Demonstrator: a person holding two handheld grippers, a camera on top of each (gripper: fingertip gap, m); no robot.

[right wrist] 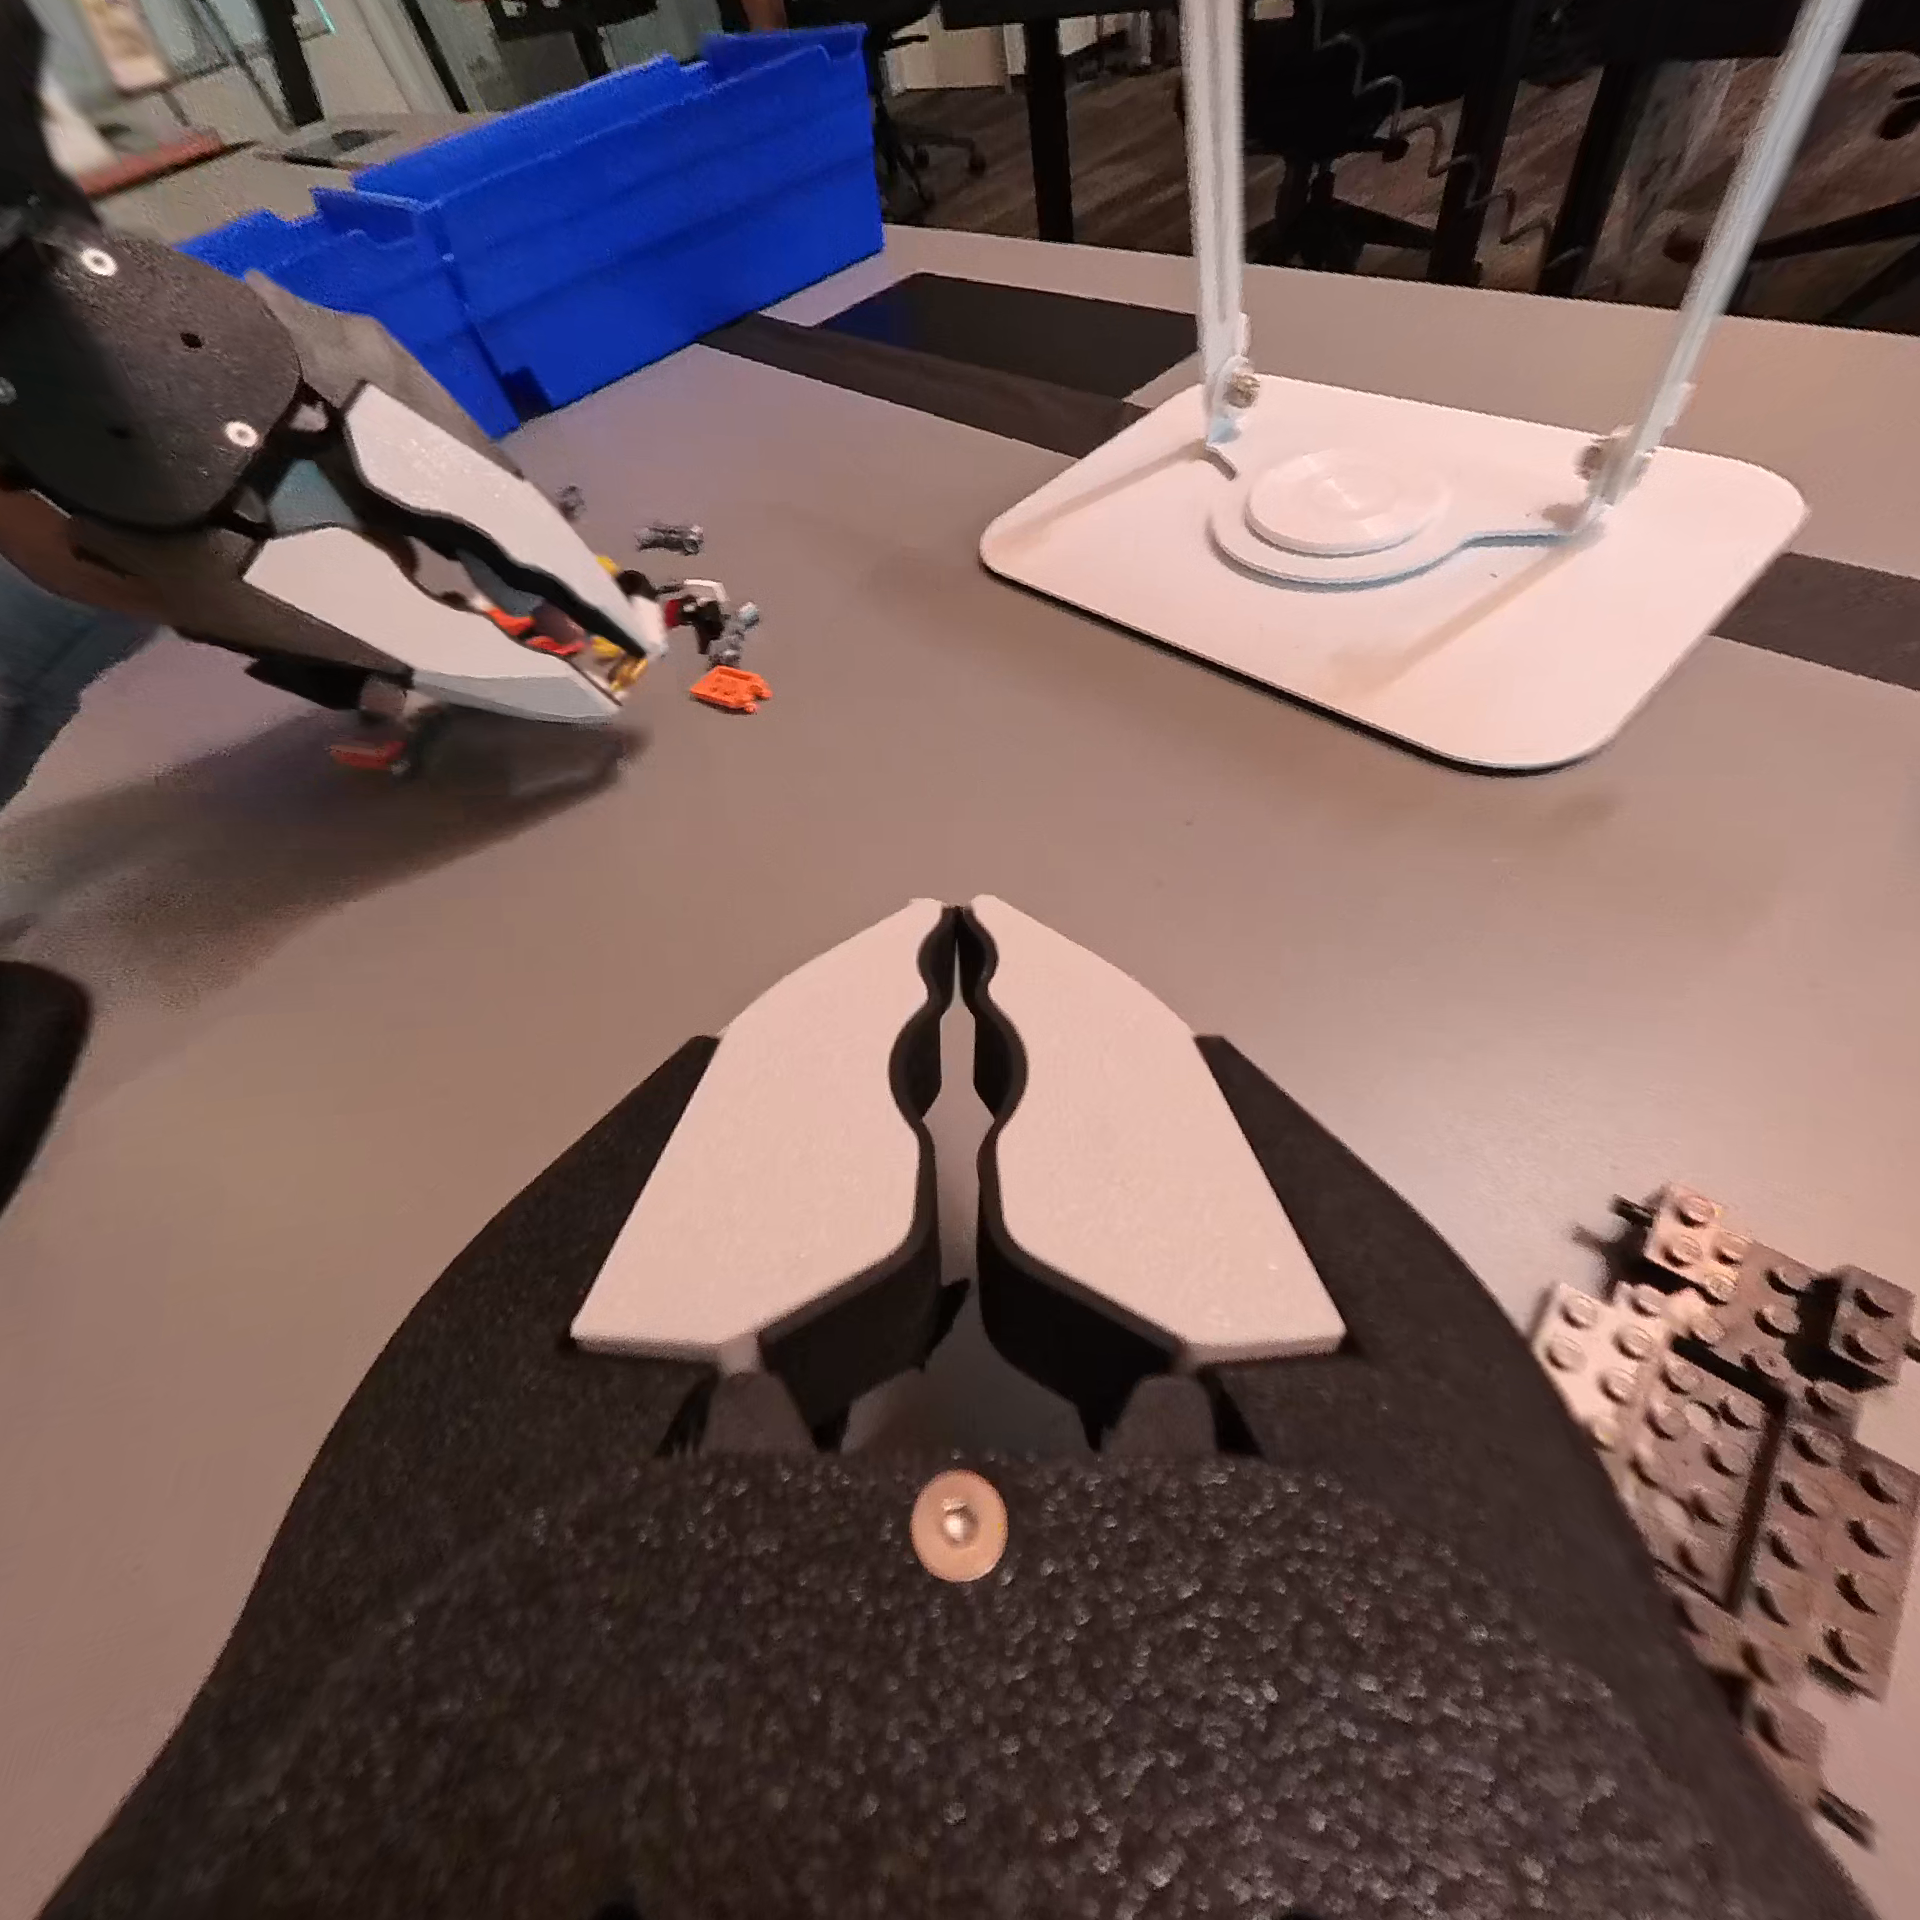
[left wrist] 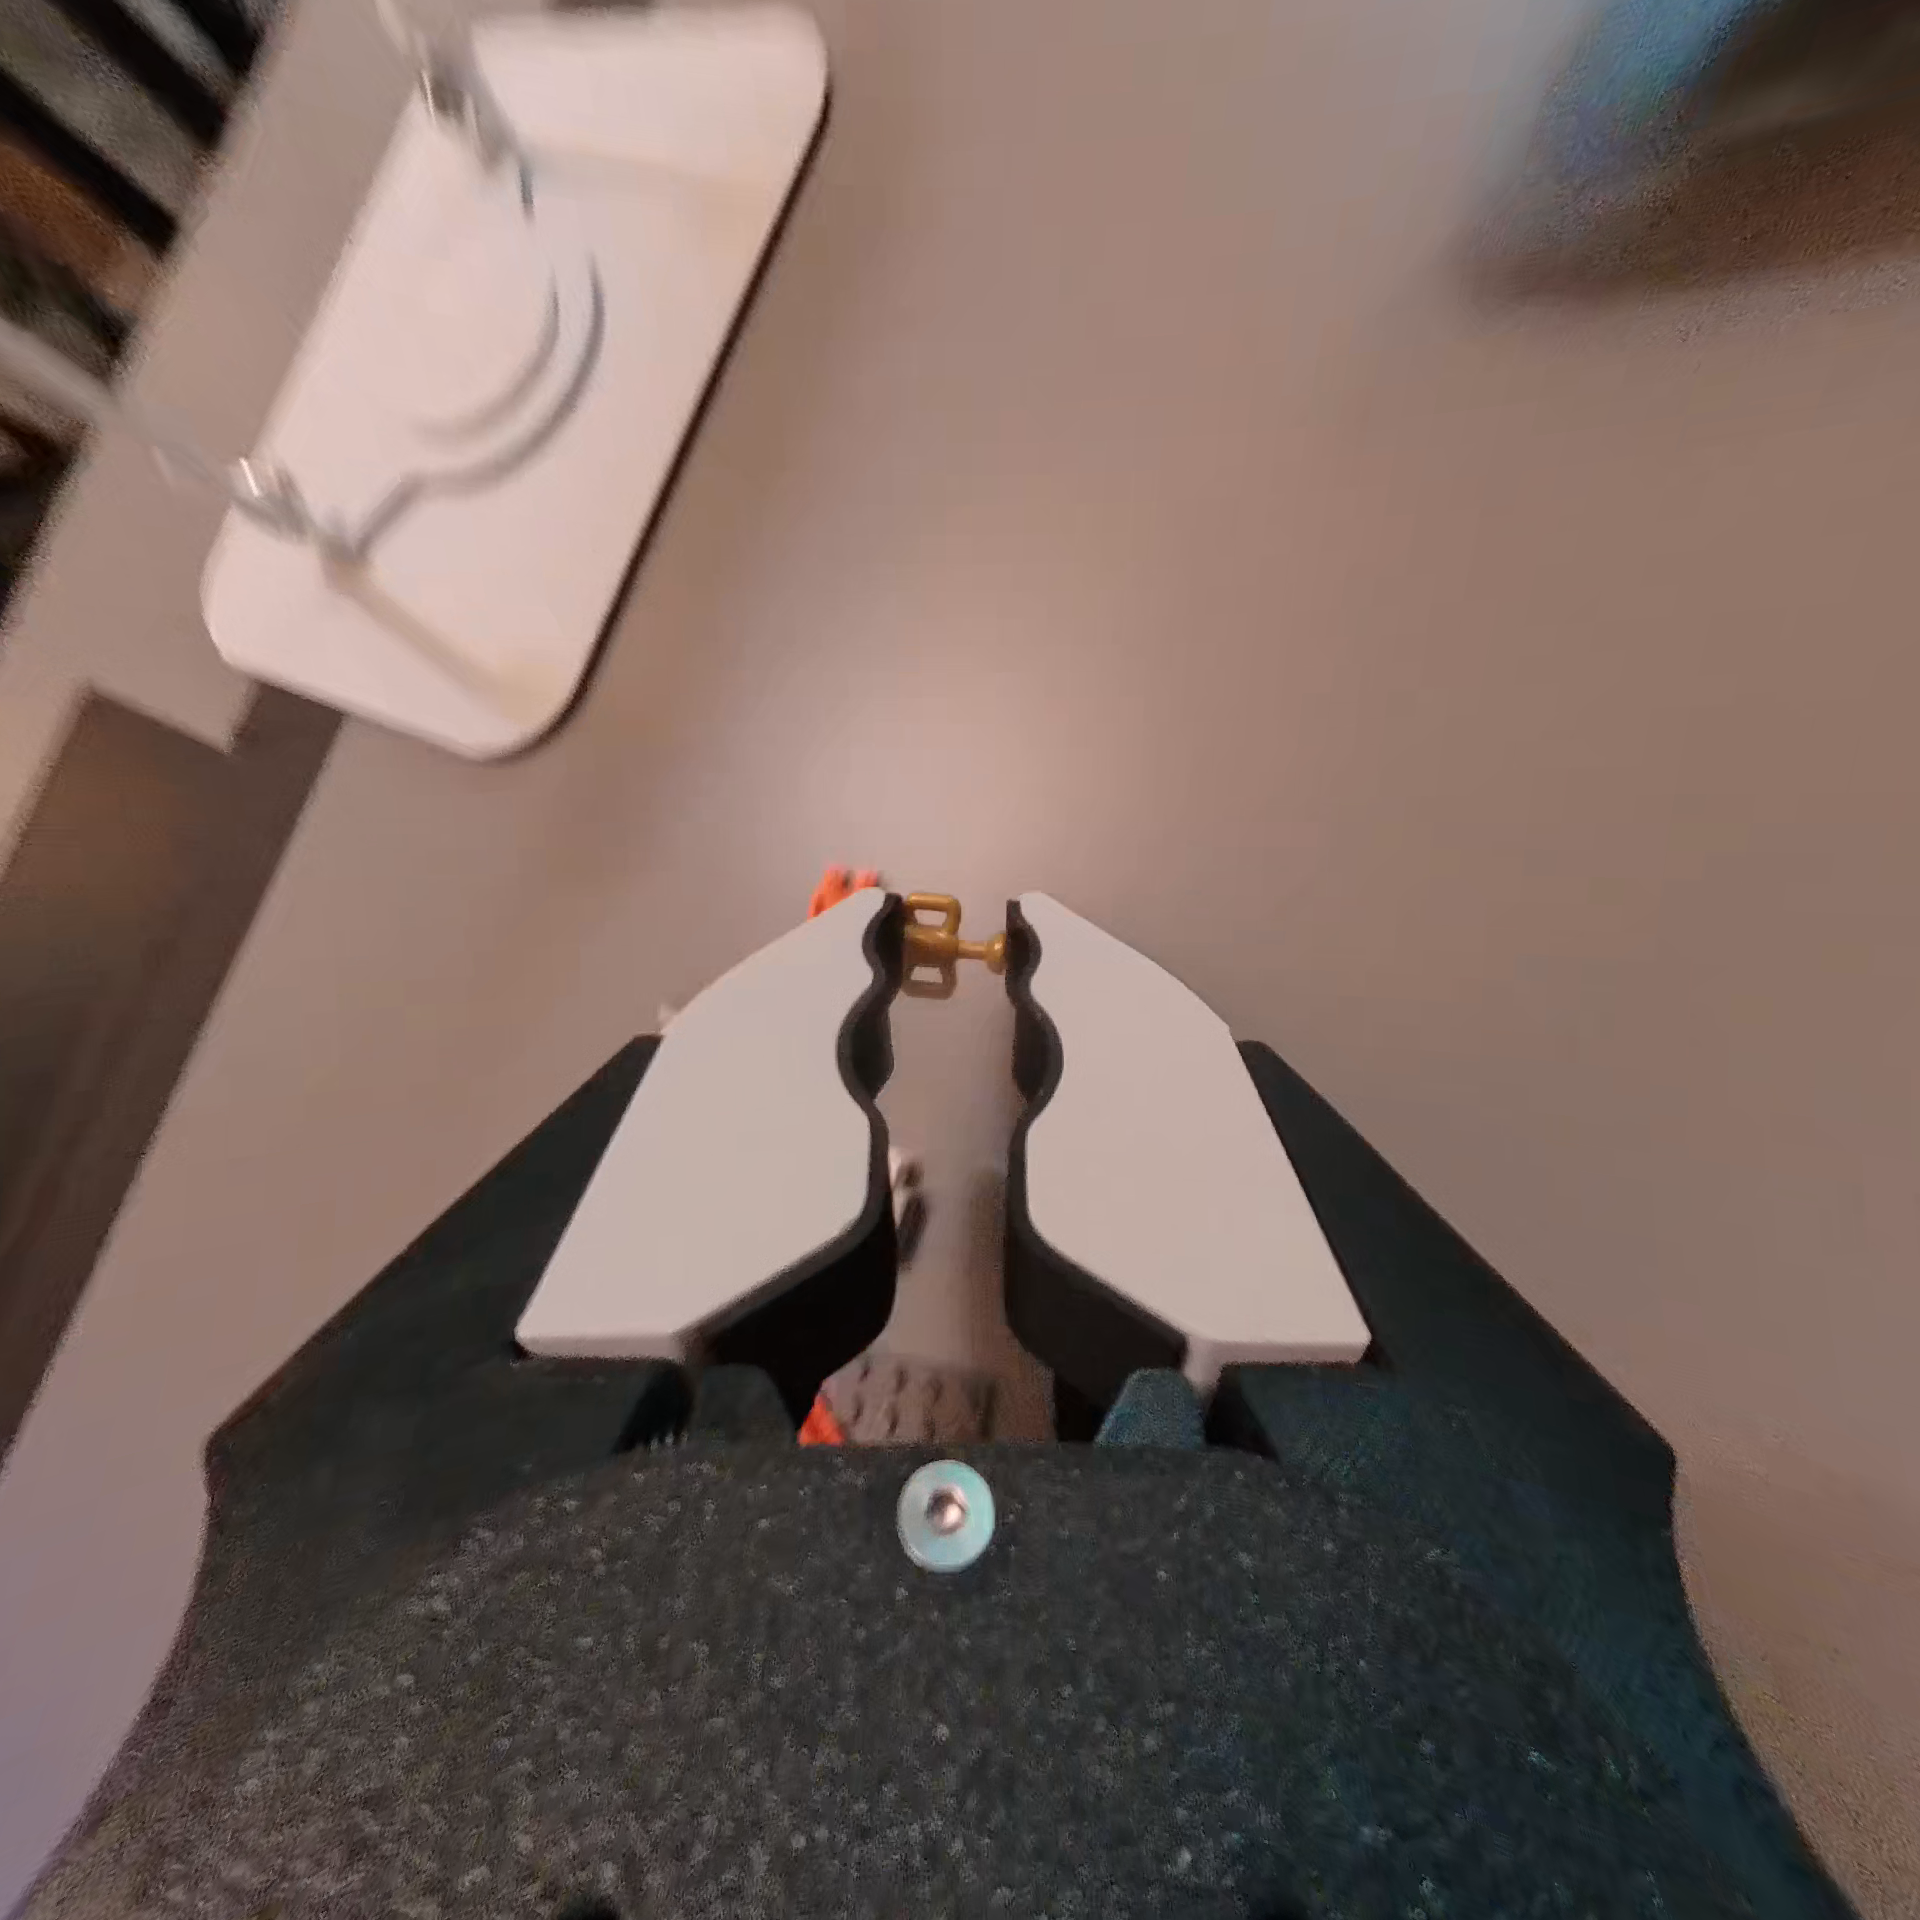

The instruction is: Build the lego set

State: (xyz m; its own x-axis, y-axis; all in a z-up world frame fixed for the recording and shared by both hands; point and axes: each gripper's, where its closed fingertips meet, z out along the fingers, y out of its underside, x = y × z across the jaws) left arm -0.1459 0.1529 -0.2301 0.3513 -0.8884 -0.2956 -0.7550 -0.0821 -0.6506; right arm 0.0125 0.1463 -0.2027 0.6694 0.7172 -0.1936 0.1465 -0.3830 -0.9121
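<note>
My left gripper [left wrist: 951, 940] is shut on a small gold lego piece [left wrist: 930, 945]: the piece spans the tips, with its looped end on the left pad and its knob on the right pad. In the right wrist view this gripper [right wrist: 634, 665] hangs tilted just above the grey table [right wrist: 935, 790], over a scatter of small loose pieces [right wrist: 707, 603] and next to an orange plate [right wrist: 730, 688]. My right gripper [right wrist: 958, 914] is shut with nothing between its pads, above bare table. A partly built assembly of dark grey and light plates [right wrist: 1756, 1455] lies at the right.
A white lamp base [right wrist: 1403, 561] with two thin arms stands at the back right; it also shows in the left wrist view [left wrist: 499, 395]. Blue bins [right wrist: 623, 208] stand at the back left. An orange piece [left wrist: 836, 883] peeks out beside my left fingers. About 15 centimeters separates my left fingertips from my right. To reach the orange plate [right wrist: 730, 688] in a straight line is about 5 centimeters for my left fingers, about 20 centimeters for my right.
</note>
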